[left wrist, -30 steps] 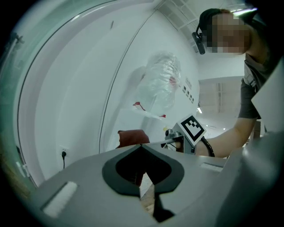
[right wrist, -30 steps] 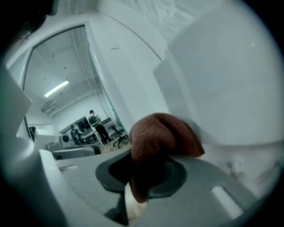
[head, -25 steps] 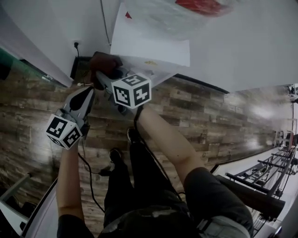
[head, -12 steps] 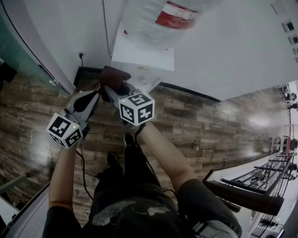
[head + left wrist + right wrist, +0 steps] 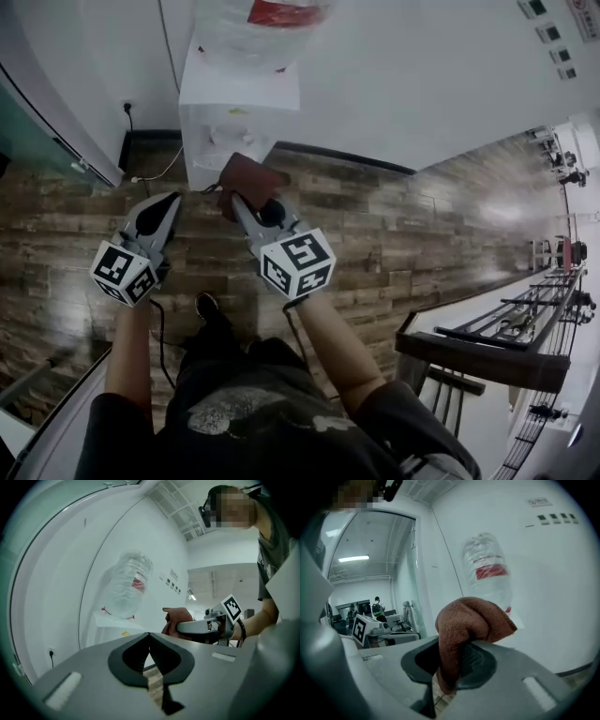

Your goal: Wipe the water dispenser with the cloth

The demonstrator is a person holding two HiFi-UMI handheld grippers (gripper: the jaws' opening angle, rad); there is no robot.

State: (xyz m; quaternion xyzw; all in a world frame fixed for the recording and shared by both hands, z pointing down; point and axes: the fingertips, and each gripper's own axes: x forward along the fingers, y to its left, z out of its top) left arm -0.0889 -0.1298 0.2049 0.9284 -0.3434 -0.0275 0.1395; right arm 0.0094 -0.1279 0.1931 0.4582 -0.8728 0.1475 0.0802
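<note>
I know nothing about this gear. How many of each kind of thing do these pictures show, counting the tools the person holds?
Hand-held grippers: 2 (left hand-held gripper, right hand-held gripper)
Brown cloth: 1
Water dispenser: 1
Water bottle: 1
Total: 5

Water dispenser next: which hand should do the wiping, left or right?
Right. The right tongs are shut on the brown cloth, close to the water dispenser; the left tongs are shut on nothing, off to the side.
</note>
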